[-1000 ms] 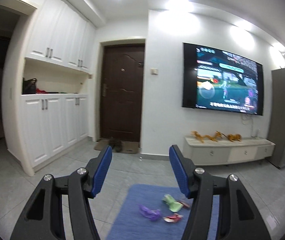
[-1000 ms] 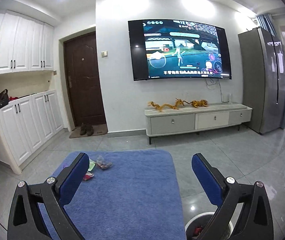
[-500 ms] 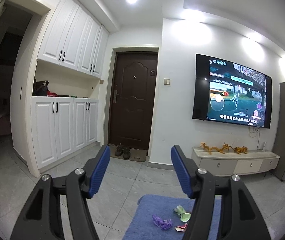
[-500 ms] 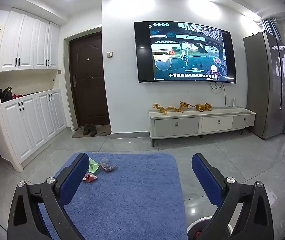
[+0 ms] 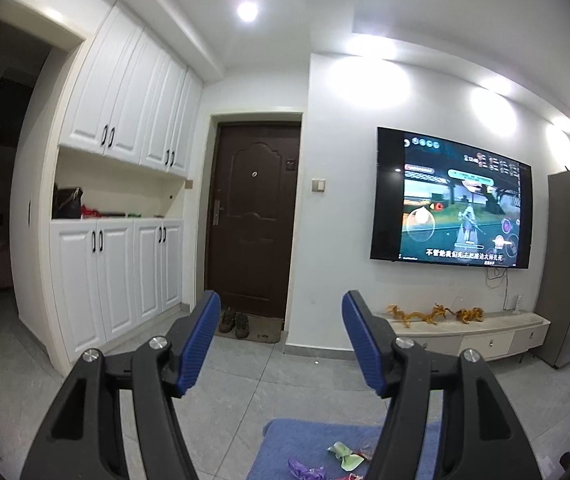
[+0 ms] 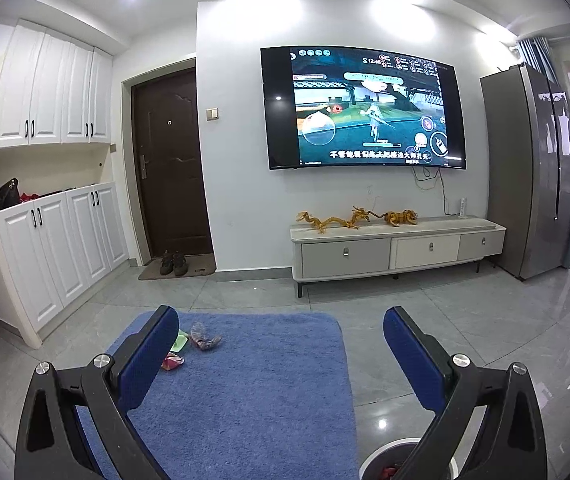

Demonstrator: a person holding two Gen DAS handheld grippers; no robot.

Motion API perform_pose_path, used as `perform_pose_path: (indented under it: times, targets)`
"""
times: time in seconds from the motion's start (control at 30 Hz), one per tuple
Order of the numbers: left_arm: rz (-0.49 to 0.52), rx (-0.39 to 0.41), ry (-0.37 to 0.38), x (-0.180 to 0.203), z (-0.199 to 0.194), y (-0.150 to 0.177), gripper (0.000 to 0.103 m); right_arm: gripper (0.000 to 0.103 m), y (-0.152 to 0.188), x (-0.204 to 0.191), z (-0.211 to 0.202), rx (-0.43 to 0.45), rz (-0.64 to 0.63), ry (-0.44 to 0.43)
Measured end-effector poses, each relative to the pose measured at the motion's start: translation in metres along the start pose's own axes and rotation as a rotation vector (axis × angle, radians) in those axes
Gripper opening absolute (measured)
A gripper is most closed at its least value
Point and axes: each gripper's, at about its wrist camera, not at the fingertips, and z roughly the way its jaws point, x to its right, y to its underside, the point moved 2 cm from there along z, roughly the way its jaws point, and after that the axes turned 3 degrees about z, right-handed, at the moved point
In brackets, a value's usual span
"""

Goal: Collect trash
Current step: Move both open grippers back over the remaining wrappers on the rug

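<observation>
Three scraps of trash lie on the left part of a blue rug: a green wrapper, a crumpled greyish wrapper and a red wrapper. My right gripper hangs open over the rug with nothing between its blue pads, and the scraps lie beside its left finger. A white bin with something red inside sits at the bottom edge, under the right finger. My left gripper is open and empty, held level and high. Far below it are the green wrapper and a purple wrapper.
White cabinets line the left wall. A dark door has shoes on a mat in front of it. Against the far wall stands a low TV console under a lit TV. A grey fridge stands at the right. The floor is grey tile.
The left wrist view has risen: the rug and trash slid to the bottom edge and more ceiling shows. The right wrist view has barely shifted. Both grippers stay open.
</observation>
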Motion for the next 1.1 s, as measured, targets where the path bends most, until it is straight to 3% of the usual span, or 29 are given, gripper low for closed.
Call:
perform_pose_path:
  times: [0.13, 0.27, 0.53, 0.7, 0.87, 1.0, 1.1]
  targets:
    - [0.034, 0.020, 0.011, 0.014, -0.009, -0.012, 0.062, 0.103, 0.001, 0.006, -0.005, 0.011, 0.013, 0.007]
    - [0.077, 0.023, -0.005, 0.022, -0.012, -0.003, 0.062, 0.103, 0.002, 0.012, -0.008, 0.013, 0.028, 0.009]
    - [0.015, -0.052, -0.010, -0.006, 0.010, 0.031, 0.062, 0.103, 0.002, 0.014, -0.009, 0.015, 0.032, 0.000]
    - [-0.044, -0.164, -0.056, -0.031, 0.052, 0.081, 0.062, 0.103, 0.004, 0.004, 0.006, -0.002, 0.023, -0.032]
    - [-0.212, -0.315, -0.183, -0.057, 0.110, 0.156, 0.062, 0.103, 0.005, -0.013, 0.029, -0.030, 0.001, -0.075]
    - [-0.335, -0.415, -0.180, -0.058, 0.143, 0.212, 0.062, 0.103, 0.001, -0.025, 0.046, -0.042, -0.029, -0.094]
    - [-0.333, -0.491, -0.141, -0.043, 0.166, 0.247, 0.062, 0.103, -0.005, -0.031, 0.061, -0.041, -0.034, -0.105]
